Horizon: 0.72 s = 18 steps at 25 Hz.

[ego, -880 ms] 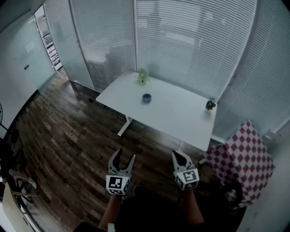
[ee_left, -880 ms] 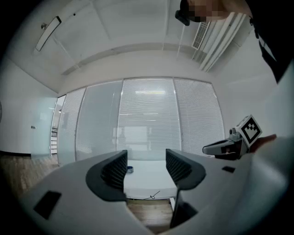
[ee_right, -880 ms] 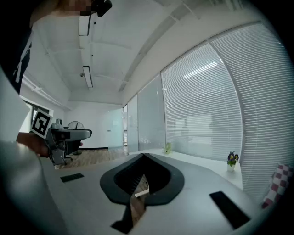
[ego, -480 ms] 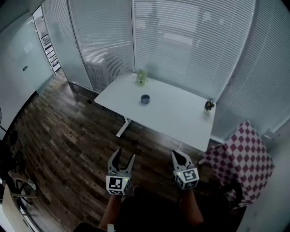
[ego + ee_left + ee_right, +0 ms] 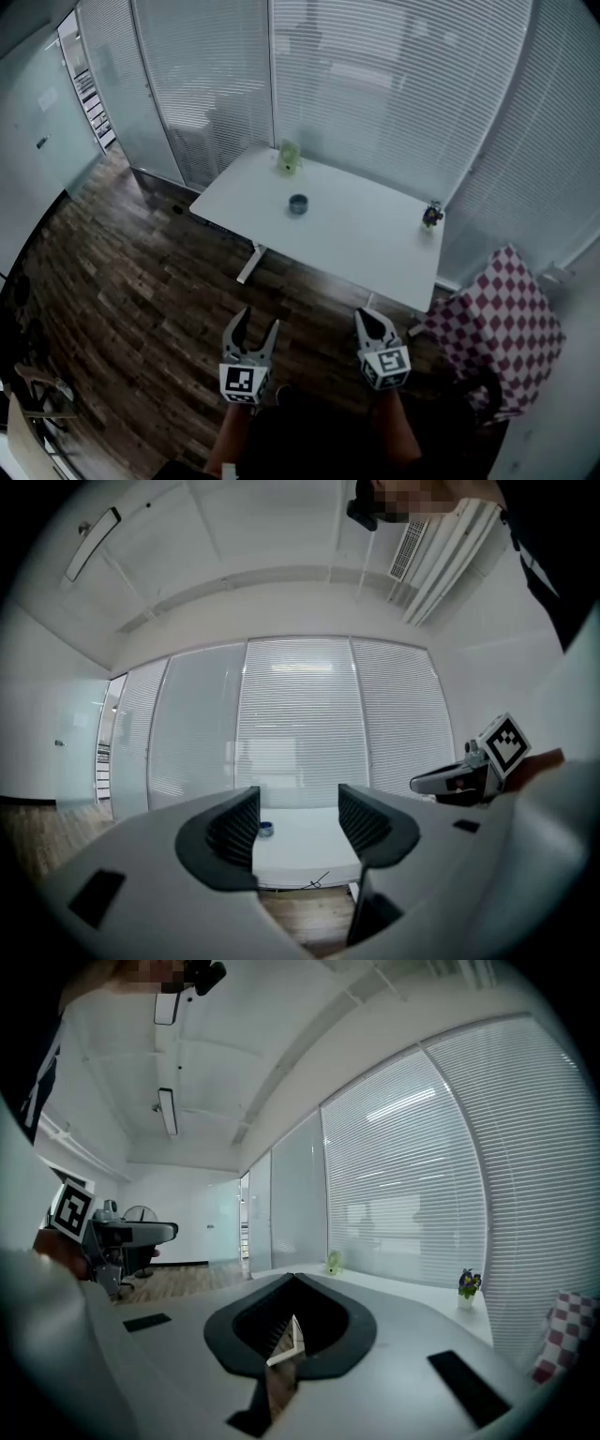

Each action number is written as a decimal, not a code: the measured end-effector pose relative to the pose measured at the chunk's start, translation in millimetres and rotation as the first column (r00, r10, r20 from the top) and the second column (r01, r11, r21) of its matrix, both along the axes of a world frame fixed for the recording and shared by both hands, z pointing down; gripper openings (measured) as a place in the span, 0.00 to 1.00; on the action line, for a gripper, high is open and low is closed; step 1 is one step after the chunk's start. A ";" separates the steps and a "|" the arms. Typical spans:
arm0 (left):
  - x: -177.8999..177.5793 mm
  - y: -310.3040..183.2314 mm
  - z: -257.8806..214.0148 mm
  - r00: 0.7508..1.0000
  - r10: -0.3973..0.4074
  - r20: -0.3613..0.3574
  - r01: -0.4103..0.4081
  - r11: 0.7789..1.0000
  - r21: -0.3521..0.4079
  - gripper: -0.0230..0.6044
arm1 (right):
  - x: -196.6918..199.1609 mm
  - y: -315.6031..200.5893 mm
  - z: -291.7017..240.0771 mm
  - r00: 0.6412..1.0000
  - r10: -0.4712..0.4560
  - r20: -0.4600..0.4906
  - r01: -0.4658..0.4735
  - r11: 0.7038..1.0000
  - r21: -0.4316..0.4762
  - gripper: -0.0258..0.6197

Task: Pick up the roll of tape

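The roll of tape (image 5: 298, 203) is a small blue ring lying on the white table (image 5: 356, 244), well ahead of both grippers. In the left gripper view the tape (image 5: 266, 830) shows far off, just beside the left jaw. My left gripper (image 5: 256, 324) (image 5: 298, 822) is held over the wood floor, open, nothing between its jaws. My right gripper (image 5: 374, 319) (image 5: 294, 1285) hangs beside it, jaws drawn together to a point and holding nothing.
A green object (image 5: 288, 157) (image 5: 333, 1262) stands at the table's far edge and a small potted flower (image 5: 432, 216) (image 5: 466, 1283) at its right end. A red-and-white checked seat (image 5: 502, 323) is at the right. Blinds and glass walls stand behind the table.
The view has drifted a little, so the table sits slightly further left. Both grippers keep the same pose and jaw state.
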<state>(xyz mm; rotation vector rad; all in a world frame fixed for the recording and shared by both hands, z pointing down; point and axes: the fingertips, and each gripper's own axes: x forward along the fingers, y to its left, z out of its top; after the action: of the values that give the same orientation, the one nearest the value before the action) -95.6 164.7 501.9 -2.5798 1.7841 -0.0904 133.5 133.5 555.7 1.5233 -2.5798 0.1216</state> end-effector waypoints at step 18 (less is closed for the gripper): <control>-47.8 -32.9 8.3 0.996 0.088 -0.016 -0.089 0.996 -0.018 0.42 | -49.8 -19.9 -3.5 0.994 0.100 0.040 -0.099 0.995 -0.028 0.05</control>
<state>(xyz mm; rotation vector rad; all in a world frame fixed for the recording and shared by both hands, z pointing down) -143.4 131.8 510.2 -2.6751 1.6784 -0.0868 83.8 113.5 552.2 1.6574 -2.5228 0.1997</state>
